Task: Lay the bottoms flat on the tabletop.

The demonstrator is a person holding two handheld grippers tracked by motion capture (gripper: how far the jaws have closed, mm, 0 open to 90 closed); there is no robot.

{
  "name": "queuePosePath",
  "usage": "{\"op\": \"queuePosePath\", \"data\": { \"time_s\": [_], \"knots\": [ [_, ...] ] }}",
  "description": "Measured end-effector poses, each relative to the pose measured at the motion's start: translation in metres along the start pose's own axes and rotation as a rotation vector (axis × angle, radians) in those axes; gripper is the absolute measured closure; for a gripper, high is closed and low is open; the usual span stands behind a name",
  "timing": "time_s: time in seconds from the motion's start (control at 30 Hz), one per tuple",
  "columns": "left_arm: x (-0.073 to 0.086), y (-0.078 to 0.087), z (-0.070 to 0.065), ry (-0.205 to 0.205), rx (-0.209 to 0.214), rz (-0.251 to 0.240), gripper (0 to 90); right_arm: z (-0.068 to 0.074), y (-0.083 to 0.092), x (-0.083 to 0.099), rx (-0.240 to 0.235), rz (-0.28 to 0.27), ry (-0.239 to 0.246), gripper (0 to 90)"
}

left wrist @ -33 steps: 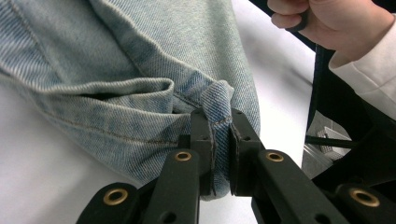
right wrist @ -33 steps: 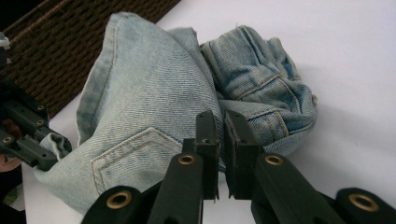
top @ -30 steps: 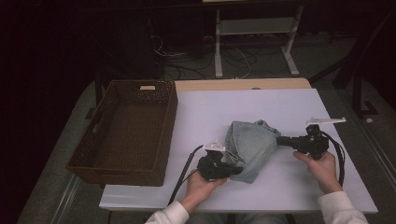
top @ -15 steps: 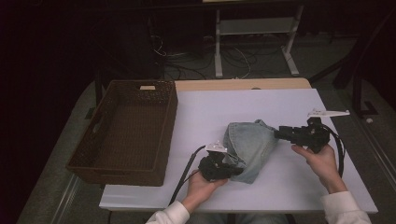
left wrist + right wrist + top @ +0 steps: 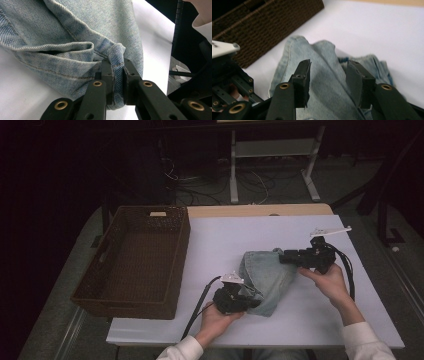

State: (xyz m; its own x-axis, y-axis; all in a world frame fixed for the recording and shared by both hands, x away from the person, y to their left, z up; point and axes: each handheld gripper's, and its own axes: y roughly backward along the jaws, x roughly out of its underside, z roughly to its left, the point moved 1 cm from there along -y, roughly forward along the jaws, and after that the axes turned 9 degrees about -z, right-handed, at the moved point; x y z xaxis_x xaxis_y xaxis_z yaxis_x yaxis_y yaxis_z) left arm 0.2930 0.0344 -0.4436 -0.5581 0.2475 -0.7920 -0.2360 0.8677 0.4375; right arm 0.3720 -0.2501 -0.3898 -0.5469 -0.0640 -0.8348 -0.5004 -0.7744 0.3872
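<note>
A folded piece of light blue denim lies on the white table top. My left gripper is at its near left corner and is shut on a hem fold of the denim; the cloth is pinched between the two black pads. My right gripper hovers at the denim's far right edge, pointing left. Its jaws opened within the last second and stand apart above the cloth, with nothing pressed between the fingertips.
A dark brown wicker basket stands on the left part of the table, its corner near the denim. Cables trail from both grippers. Behind the table are a white stand and floor cables.
My right gripper let go of the denim's right edge, opened, and moved up and away toward the far right. The denim's shape shifted slightly. The left gripper kept still, holding the hem.
</note>
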Motion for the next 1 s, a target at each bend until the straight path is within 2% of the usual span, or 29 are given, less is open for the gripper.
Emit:
{"op": "queuePosePath", "data": {
  "time_s": [0.1,0.2,0.3,0.4,0.5,0.6,0.7,0.77,0.83,1.0],
  "knots": [
    [0.000,0.000,0.000,0.000,-0.001,0.000,81.0,0.001,0.001,0.004,0.020,0.016,-0.046,60.8],
    [0.001,-0.001,0.001,-0.001,0.001,0.006,80.7,0.006,0.004,0.010,0.013,0.008,-0.053,71.5],
    [0.001,-0.001,0.001,0.003,0.001,0.009,79.8,0.014,0.009,0.016,0.006,0.005,-0.023,80.3],
    [0.001,0.001,0.000,0.001,0.008,0.002,74.7,0.026,0.012,0.021,-0.005,0.001,0.013,81.6],
    [-0.004,0.008,-0.002,-0.008,0.027,-0.031,66.6,0.039,0.014,0.025,-0.008,-0.002,0.050,82.4],
    [-0.013,0.020,-0.006,-0.010,0.041,-0.094,58.2,0.053,0.013,0.027,-0.051,0.003,0.080,82.8],
    [-0.022,0.033,-0.007,-0.020,0.054,-0.147,53.5,0.063,0.008,0.029,-0.076,0.025,0.106,83.0],
    [-0.027,0.040,-0.006,-0.037,0.035,-0.179,50.1,0.070,0.003,0.030,-0.099,0.038,0.120,83.2],
    [-0.031,0.047,-0.003,-0.034,0.024,-0.206,47.7,0.074,-0.001,0.031,-0.118,0.051,0.125,83.3],
    [-0.039,0.058,0.007,-0.020,0.007,-0.232,42.9,0.085,-0.010,0.036,-0.158,0.083,0.143,83.4]
  ]
}}
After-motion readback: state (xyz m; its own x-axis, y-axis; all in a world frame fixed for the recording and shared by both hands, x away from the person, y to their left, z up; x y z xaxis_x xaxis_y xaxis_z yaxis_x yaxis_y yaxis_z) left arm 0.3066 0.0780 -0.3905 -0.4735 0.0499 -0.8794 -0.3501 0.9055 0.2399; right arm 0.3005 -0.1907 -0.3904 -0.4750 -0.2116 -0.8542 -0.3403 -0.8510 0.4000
